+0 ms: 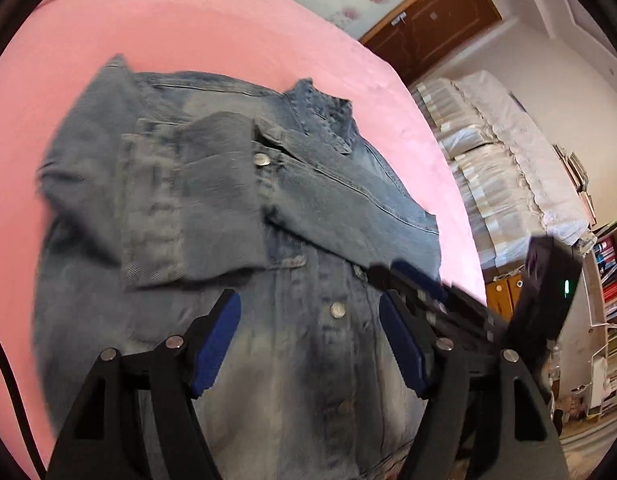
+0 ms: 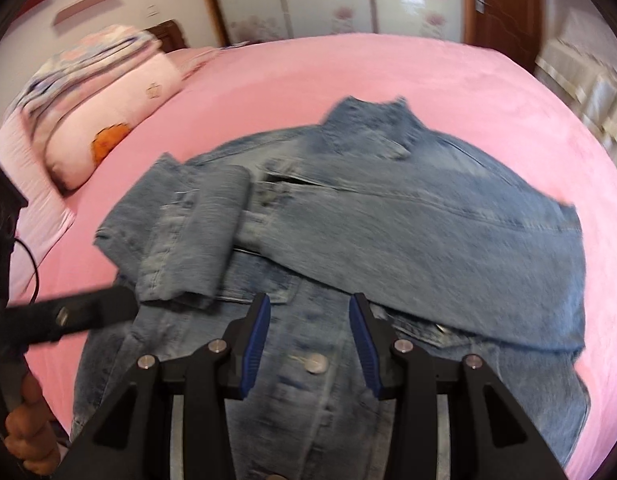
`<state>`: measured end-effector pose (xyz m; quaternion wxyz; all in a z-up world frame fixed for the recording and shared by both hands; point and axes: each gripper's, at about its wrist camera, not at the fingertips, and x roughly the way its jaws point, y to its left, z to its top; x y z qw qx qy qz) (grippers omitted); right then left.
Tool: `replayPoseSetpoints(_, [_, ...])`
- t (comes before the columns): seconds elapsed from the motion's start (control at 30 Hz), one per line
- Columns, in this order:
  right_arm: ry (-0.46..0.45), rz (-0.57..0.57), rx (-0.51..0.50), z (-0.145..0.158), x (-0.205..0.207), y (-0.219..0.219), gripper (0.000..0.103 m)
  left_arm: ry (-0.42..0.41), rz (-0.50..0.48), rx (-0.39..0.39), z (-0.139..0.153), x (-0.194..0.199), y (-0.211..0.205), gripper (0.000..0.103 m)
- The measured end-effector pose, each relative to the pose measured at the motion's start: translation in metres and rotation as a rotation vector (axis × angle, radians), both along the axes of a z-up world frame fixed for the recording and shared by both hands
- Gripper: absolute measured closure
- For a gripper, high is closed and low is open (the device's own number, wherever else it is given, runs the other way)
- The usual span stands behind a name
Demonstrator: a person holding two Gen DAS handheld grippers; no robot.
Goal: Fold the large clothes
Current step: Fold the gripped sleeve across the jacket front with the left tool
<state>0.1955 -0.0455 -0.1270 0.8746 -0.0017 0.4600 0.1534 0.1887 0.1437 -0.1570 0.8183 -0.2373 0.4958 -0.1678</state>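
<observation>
Since a big garment needs a broad flat surface, the pink bed (image 2: 388, 76) carries the denim jacket (image 2: 348, 240), spread front-up with its collar toward the far side. Both sleeves (image 2: 428, 216) lie crossed over the chest, likely to narrow it before the hem is folded up. Above the button placket hover the left gripper (image 1: 308, 340), jaws wide and empty, and the right gripper (image 2: 310, 344), jaws parted, holding nothing.

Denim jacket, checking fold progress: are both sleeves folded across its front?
Yes, both sleeves lie crossed over the denim jacket chest on the pink bed.
</observation>
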Motion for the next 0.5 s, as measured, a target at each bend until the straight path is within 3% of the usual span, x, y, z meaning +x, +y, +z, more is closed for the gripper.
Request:
replayPoseSetpoints(0.33, [-0.065,0.283,-0.054,0.017,0.003,0.09,0.061,0.019,0.283,0.281,0.002,-0.047,0.081,0.033])
replayPoseSetpoints(0.4, [-0.072,0.377,-0.075,0.013,-0.002,0.114,0.055,0.047,0.324,0.291,-0.005,-0.05,0.094,0.033])
replayPoseSetpoints(0.47, [-0.1,0.441,-0.12,0.008,-0.009,0.132,0.041,0.082,0.367,0.273,-0.011,-0.054,0.108,0.033])
replayPoseSetpoints(0.5, [-0.126,0.482,-0.163,0.003,-0.014,0.143,0.04,0.109,0.397,0.266,-0.016,-0.056,0.117,0.033])
